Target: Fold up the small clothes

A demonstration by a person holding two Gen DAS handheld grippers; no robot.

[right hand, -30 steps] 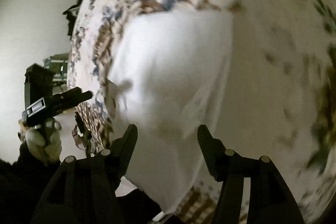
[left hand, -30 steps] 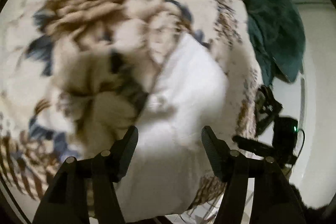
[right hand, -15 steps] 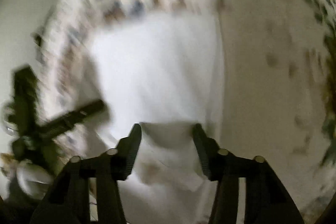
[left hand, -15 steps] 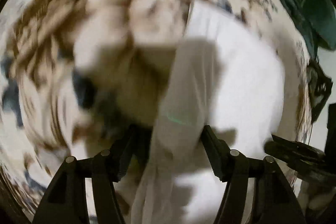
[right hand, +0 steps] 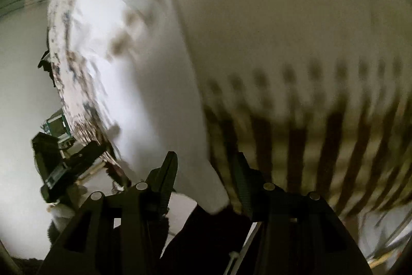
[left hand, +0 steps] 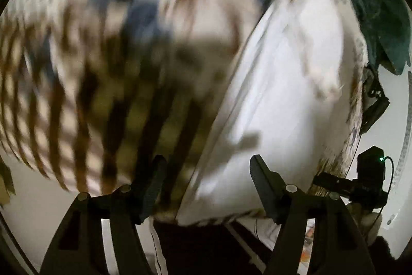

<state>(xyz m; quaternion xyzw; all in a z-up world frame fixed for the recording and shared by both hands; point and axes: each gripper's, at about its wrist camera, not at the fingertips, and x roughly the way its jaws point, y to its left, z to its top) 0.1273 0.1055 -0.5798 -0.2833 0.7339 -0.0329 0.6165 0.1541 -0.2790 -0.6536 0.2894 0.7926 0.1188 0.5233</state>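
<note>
White folded cloth garment (left hand: 278, 84) on blurred brown-patterned blanket (left hand: 103, 63), left gripper (left hand: 206, 179) spread wide, right gripper (right hand: 206, 177) parted around its corner, no legible writing

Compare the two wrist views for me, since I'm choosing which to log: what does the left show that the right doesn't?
Only the left wrist view shows the dark green cloth at the blanket's far edge and the right tongs. Only the right wrist view shows the left tongs and a small green board. Both show the white garment lying on the patterned blanket, blurred by motion.
</note>
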